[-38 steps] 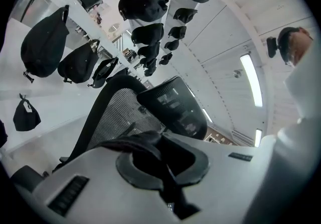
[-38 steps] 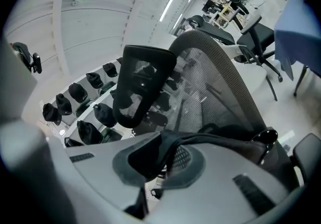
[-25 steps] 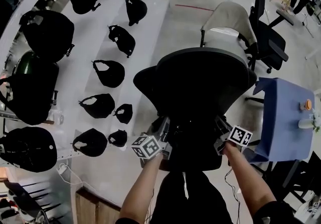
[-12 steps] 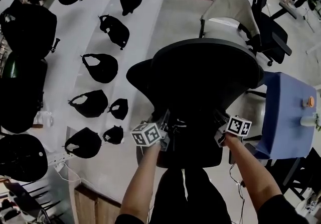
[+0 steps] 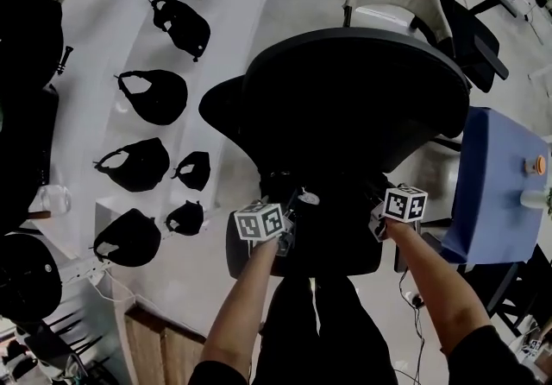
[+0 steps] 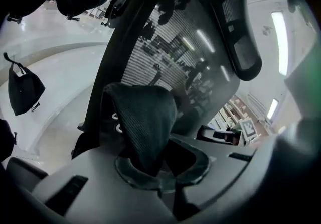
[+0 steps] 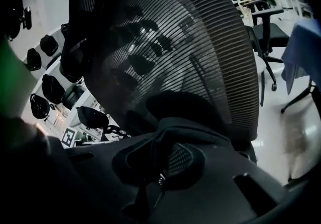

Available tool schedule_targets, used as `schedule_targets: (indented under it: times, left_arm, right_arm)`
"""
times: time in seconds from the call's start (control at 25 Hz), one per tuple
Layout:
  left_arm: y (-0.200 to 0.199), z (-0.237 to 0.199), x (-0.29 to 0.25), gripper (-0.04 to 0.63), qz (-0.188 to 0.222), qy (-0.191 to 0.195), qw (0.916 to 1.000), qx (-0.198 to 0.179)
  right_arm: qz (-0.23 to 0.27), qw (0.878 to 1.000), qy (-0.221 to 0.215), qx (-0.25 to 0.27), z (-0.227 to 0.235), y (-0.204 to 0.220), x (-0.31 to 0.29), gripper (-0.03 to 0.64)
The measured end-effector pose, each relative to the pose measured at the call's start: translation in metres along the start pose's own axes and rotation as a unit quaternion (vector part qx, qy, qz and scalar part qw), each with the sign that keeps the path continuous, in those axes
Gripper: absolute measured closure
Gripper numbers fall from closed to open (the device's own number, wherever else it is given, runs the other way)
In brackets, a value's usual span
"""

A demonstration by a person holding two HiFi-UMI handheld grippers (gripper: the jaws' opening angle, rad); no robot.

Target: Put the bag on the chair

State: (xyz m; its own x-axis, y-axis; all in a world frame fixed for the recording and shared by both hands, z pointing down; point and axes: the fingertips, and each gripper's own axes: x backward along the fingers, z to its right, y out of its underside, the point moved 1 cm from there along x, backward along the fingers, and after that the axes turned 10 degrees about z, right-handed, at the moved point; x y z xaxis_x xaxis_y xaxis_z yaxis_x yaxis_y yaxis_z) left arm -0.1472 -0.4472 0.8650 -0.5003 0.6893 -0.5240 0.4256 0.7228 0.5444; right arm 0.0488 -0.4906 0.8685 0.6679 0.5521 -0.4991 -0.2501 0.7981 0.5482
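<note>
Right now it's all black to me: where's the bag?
Head view, low centre: the bag is held by left gripper and right gripper, before the chair's backrest.

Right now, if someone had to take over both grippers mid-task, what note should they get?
Left gripper: fingers shut on a mesh fold of the bag.
Right gripper: fingers shut on the bag's other side.
The bag hangs between the two grippers, in front of the chair back and over its seat. Whether it touches the seat cannot be told.
Done: bag picked up and brought to the chair.
Left: lower it onto the seat, open both grippers, pull back.
</note>
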Motion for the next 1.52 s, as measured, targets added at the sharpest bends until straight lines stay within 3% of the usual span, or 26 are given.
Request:
schedule_targets:
  times: [0.2,0.32,0.52,0.72,0.84,1.0,1.28,1.52]
  left_arm:
    - [0.028,-0.015,-0.016,0.578,-0.045,-0.014,0.9975,-0.053]
    - [0.033,-0.029,-0.021,0.570,-0.055,-0.035,0.9963,-0.057]
    - [0.042,-0.045,-0.019,0.406,-0.060,-0.050,0.9965,-0.027]
    - [0.045,-0.048,-0.009,0.307,-0.041,-0.041,0.9983,0.006]
    - [0.038,-0.050,0.002,0.294,-0.013,-0.038,0.9991,0.012]
    - [0.043,-0.050,0.017,0.282,-0.017,-0.042,0.9990,0.004]
    - [0.044,-0.050,0.054,0.282,0.014,-0.065,0.9978,0.001]
    - [0.046,-0.031,0.088,0.281,0.028,-0.054,0.9981,-0.007]
  right_arm:
    - [-0.014,1.000,0.002,-0.008,0.010,0.017,-0.005,0.578]
    - [-0.009,1.000,0.013,-0.003,0.017,0.025,-0.005,0.564]
    - [-0.002,1.000,0.013,-0.008,0.022,0.037,-0.004,0.451]
    - [0.011,1.000,0.009,-0.010,0.017,0.045,0.005,0.359]
    - [0.025,0.999,0.013,-0.022,0.017,0.046,0.012,0.328]
    - [0.043,0.998,0.022,-0.041,0.018,0.047,0.024,0.307]
    - [0.041,0.998,0.031,-0.029,0.006,0.063,0.049,0.268]
    - [0.045,0.999,0.026,-0.012,-0.018,0.073,0.083,0.259]
